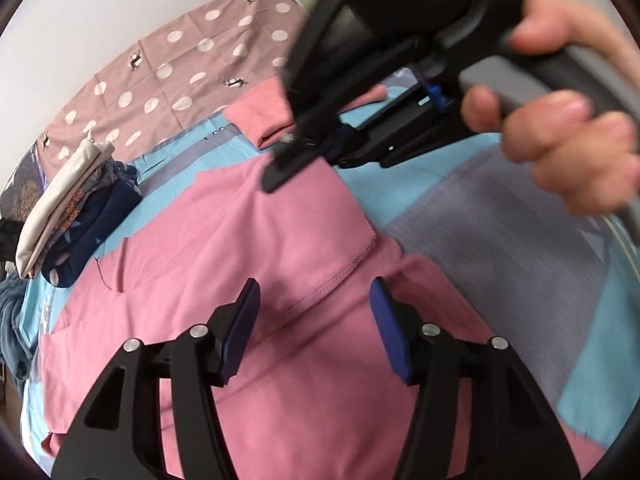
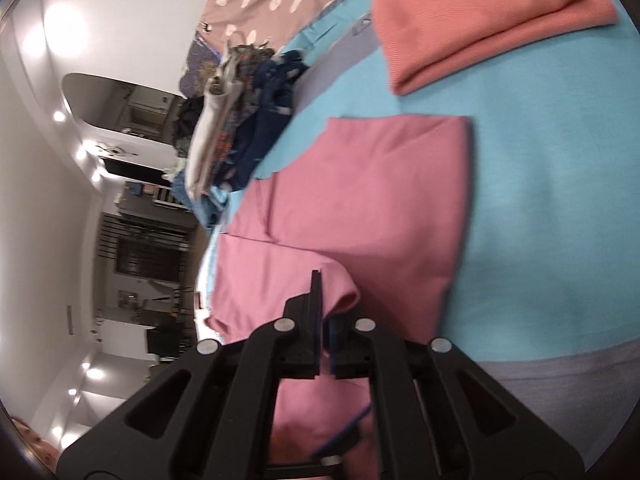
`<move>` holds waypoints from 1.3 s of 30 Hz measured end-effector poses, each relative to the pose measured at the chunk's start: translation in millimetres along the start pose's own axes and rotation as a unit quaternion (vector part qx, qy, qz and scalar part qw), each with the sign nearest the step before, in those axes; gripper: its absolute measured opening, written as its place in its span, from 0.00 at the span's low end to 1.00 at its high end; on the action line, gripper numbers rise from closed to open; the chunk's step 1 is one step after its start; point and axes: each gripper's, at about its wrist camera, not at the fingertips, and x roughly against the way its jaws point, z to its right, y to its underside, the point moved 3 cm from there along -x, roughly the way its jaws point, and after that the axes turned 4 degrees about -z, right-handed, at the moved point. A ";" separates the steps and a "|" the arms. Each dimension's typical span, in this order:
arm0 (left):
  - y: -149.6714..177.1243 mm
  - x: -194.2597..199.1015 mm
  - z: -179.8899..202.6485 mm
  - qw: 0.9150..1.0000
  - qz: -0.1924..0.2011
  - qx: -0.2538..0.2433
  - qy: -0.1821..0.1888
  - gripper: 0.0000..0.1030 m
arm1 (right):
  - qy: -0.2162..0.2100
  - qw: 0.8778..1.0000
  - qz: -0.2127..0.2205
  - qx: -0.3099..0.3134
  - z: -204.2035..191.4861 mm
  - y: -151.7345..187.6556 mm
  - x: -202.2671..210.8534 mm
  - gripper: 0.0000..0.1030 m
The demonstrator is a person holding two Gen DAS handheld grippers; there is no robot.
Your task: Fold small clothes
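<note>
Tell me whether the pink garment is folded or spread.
Partly folded: the pink garment has one flap doubled over, its edge pinched by the right hand-held gripper.

Blue-and-grey bedsheet (image 1: 460, 216) beneath, polka-dot brown cloth (image 1: 180, 68) beyond it.

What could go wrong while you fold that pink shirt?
The right gripper pinches only a small fold of the pink shirt, so the cloth might slip out. The left gripper is open above the shirt and holds nothing, so the layers could shift. The two grippers are close together and might bump.
</note>
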 end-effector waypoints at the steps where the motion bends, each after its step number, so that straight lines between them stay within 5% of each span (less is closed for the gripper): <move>1: 3.9 6.1 -2.1 1.000 0.001 0.002 0.007 0.58 | 0.010 1.000 0.001 0.002 0.7 1.4 1.9 0.06; 2: 7.8 12.6 -6.0 1.000 0.001 0.007 0.015 0.58 | 0.018 1.000 0.002 0.005 1.4 3.2 4.2 0.08; 6: 29.2 44.8 -43.1 0.998 0.011 0.057 0.034 0.64 | 0.094 0.994 0.034 0.033 -3.1 10.3 17.2 0.43; 8: 38.5 54.6 -75.5 0.995 0.021 0.093 0.021 0.69 | 0.136 0.986 0.077 0.055 -14.4 16.3 31.3 0.43; 11: 49.9 60.0 -143.8 0.985 0.033 0.169 -0.008 0.72 | 0.139 0.979 0.127 0.081 -36.1 27.7 45.5 0.43; 14: 66.5 46.2 -216.9 0.963 0.011 0.270 0.019 0.72 | 0.155 0.970 0.138 0.123 -63.5 43.6 36.3 0.43; 19: 122.8 17.8 -290.4 0.897 -0.023 0.423 0.128 0.72 | 0.218 0.948 0.099 0.210 -86.9 71.8 -14.9 0.45; 21: 135.1 13.5 -294.8 0.890 -0.024 0.432 0.145 0.72 | 0.238 0.942 0.085 0.220 -81.1 75.0 -31.6 0.45; 25: 142.3 15.3 -297.3 0.894 -0.008 0.425 0.145 0.72 | 0.278 0.941 0.069 0.180 -44.7 69.5 -49.1 0.47; 30: 140.2 16.3 -300.4 0.897 -0.008 0.422 0.133 0.72 | 0.252 0.952 0.070 0.158 -37.2 77.9 -32.9 0.48; 34: 135.6 30.8 -299.4 0.909 0.007 0.405 0.100 0.72 | 0.228 0.953 0.103 0.172 -54.7 70.9 3.7 0.69; 36: 131.8 34.9 -296.1 0.916 0.014 0.390 0.093 0.72 | 0.193 0.963 0.112 0.152 -51.7 57.6 22.3 0.69; 39: 130.6 32.8 -292.0 0.921 0.014 0.378 0.092 0.72 | 0.086 0.990 0.081 0.077 -22.0 26.2 35.8 0.70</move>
